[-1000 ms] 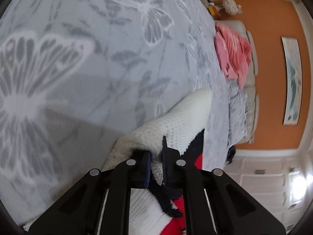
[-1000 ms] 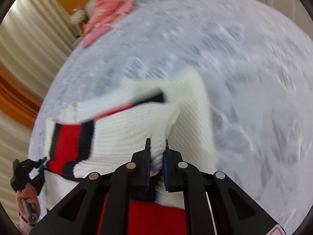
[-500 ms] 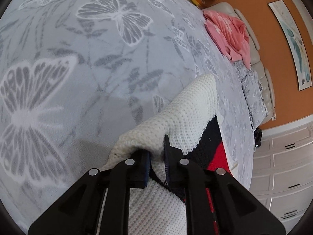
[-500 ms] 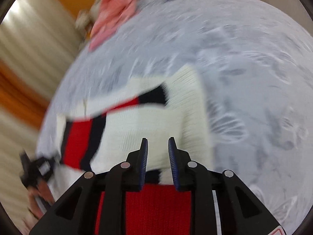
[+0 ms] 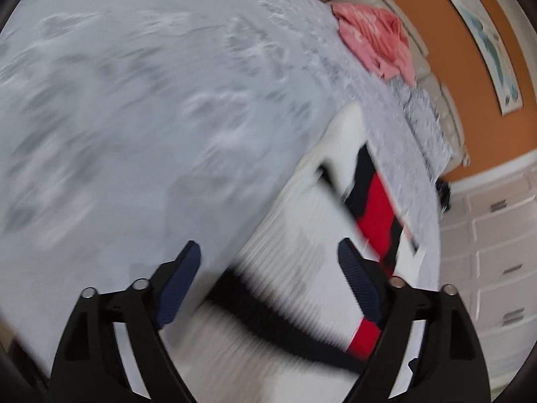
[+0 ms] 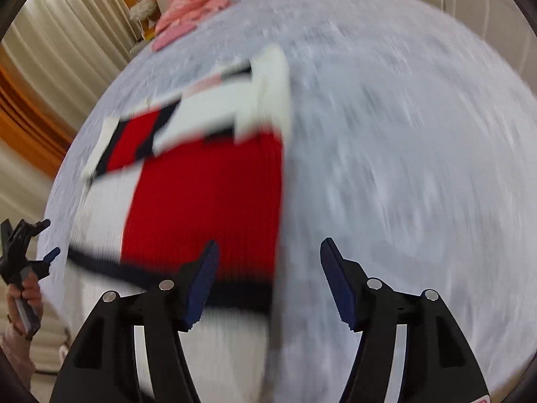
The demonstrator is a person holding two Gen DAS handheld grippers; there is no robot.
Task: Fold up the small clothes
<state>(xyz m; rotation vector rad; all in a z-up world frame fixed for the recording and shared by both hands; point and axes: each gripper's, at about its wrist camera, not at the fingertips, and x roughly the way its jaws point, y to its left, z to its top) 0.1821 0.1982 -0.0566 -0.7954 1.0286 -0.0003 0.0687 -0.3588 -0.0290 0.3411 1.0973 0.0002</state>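
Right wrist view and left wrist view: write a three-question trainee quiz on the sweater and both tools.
1. True or false: the right tool pinches the knit sweater.
2. Which colour is the sweater's big block? A) green B) red C) yellow
3. Fill in: the garment heaped on the sofa beyond the butterfly bedspread is ____.

Key
1. False; its jaws are opening with nothing pressed, as are those of the left tool.
2. B
3. Pink: the pink garment.

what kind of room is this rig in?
Likely a bedroom at home. A grey patterned bedspread fills both views with a knit sweater lying on it, white drawers line an orange wall with a framed picture, and curtains hang at one side.
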